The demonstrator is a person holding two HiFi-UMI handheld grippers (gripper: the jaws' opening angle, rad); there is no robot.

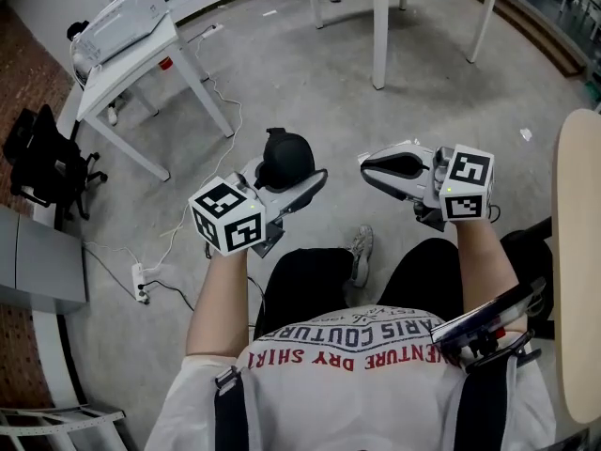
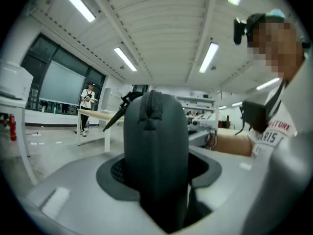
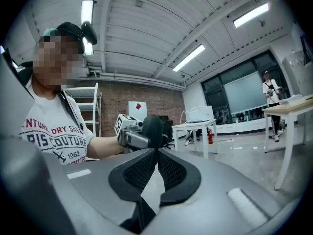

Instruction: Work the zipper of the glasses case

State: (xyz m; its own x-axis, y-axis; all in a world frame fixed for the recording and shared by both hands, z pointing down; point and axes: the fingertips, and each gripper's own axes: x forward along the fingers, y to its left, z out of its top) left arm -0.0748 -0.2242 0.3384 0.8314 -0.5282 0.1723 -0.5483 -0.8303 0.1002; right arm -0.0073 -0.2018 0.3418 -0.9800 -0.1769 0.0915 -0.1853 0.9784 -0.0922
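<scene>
A black glasses case [image 1: 286, 156] stands on end between the jaws of my left gripper [image 1: 293, 182], which is shut on its lower part. In the left gripper view the case [image 2: 156, 146] fills the middle, its zipper [image 2: 150, 106] running up the edge that faces the camera. My right gripper [image 1: 365, 164] hovers a short way to the right of the case, apart from it, pointing at it. Its pads meet at the tips with nothing between them, as the right gripper view [image 3: 157, 153] shows, with the case [image 3: 152, 129] beyond.
Both grippers are held above the person's lap over a concrete floor. A white table [image 1: 131, 64] with a box stands at the far left, another table [image 1: 380, 26] ahead, a wooden tabletop edge [image 1: 575, 252] at the right. A power strip [image 1: 141, 285] and cable lie on the floor.
</scene>
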